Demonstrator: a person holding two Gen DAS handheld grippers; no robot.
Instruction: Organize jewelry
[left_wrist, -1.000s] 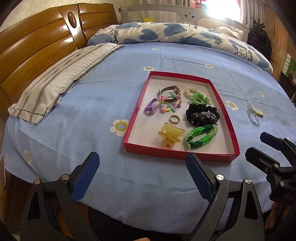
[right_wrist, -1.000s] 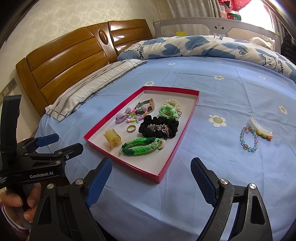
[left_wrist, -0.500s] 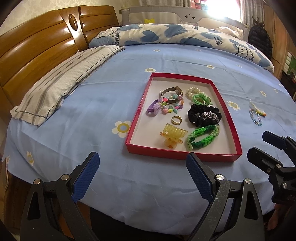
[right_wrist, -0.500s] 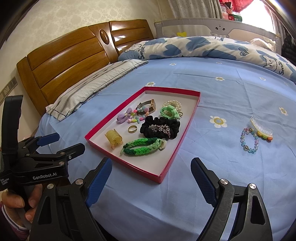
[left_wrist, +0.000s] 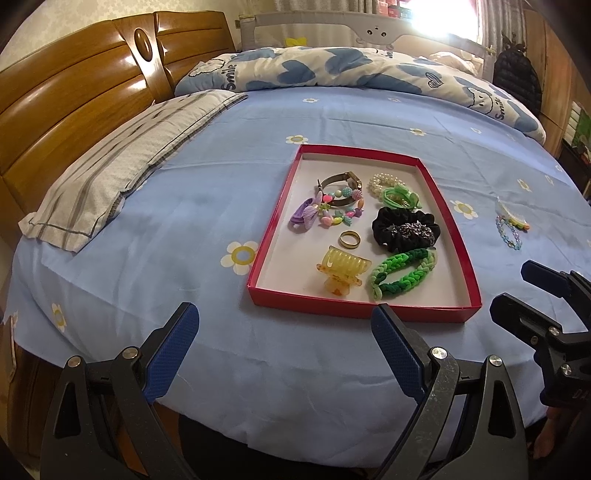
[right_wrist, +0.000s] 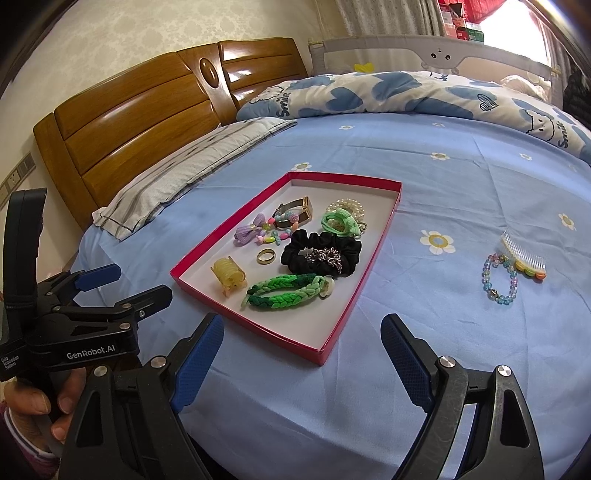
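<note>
A red tray (left_wrist: 274, 218) (right_wrist: 343, 317) lies on the blue bedsheet. It holds a yellow claw clip (left_wrist: 341, 269), a gold ring (left_wrist: 350, 239), a black scrunchie (left_wrist: 404, 229), a green braided band (left_wrist: 404, 273), a watch, pearls and bead pieces. A bead bracelet (right_wrist: 499, 277) and a small comb (right_wrist: 524, 258) lie on the sheet right of the tray. My left gripper (left_wrist: 284, 347) is open and empty before the tray's near edge. My right gripper (right_wrist: 301, 349) is open and empty near the tray's front right corner.
A striped pillow (left_wrist: 122, 166) lies at the left by the wooden headboard (left_wrist: 74, 99). A blue and white quilt (left_wrist: 351, 74) lies along the far side. The bed's front edge runs just under both grippers.
Both grippers have tilted or moved slightly, so the tray sits a little lower and nearer in view. Nothing on the bed has moved.
</note>
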